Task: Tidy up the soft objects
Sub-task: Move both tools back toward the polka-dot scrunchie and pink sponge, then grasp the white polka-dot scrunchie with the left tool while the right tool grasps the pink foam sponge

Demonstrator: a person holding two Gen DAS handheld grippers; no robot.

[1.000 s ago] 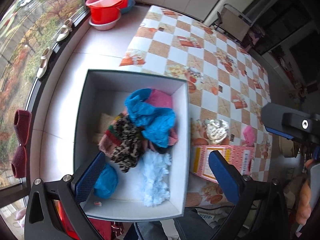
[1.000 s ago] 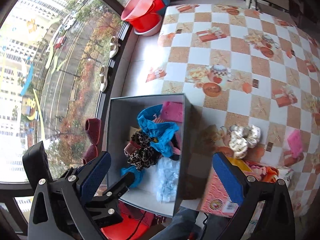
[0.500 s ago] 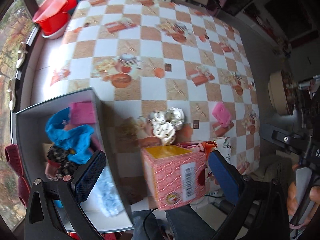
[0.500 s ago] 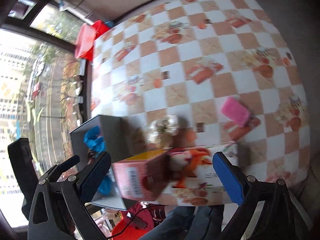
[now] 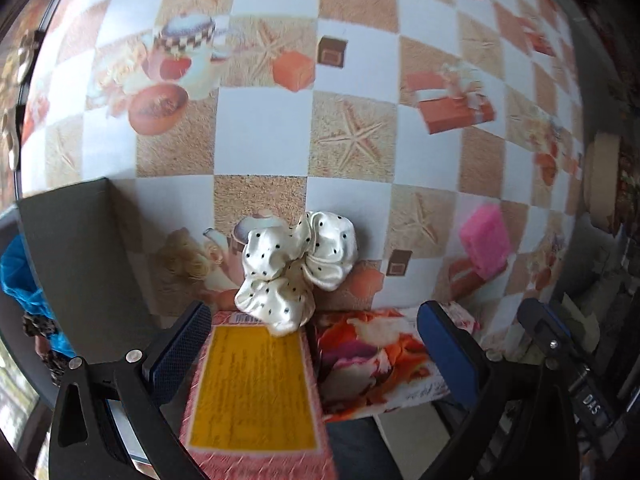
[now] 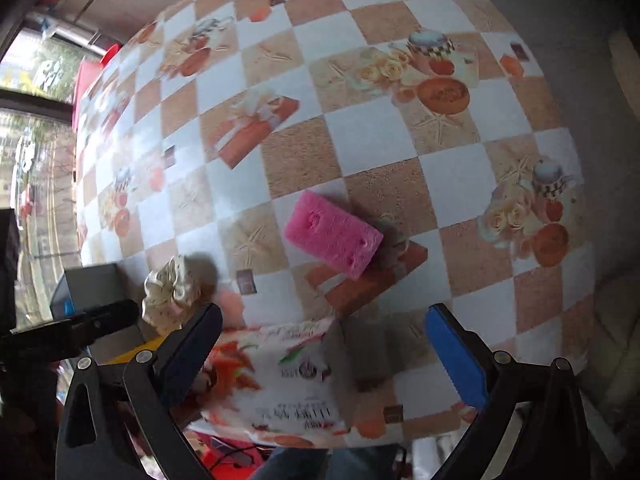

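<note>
Checkered tablecloth (image 5: 264, 132), cream scrunchie (image 5: 296, 268), pink sponge (image 6: 332, 234)

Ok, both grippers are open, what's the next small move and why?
Probably lower the left gripper onto the scrunchie: it lies loose on the table just ahead of the open fingers, beside the grey box holding other soft items.

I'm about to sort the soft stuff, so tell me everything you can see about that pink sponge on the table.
The pink sponge is a bright pink rectangular block, porous-looking, with a few small dents in its top face. It lies flat and skewed on the checkered tablecloth, partly over a printed orange gift box picture. Nothing grips or touches it; the open right gripper hangs nearer the camera. In the left wrist view it sits right of the polka-dot scrunchie, apart from it.
</note>
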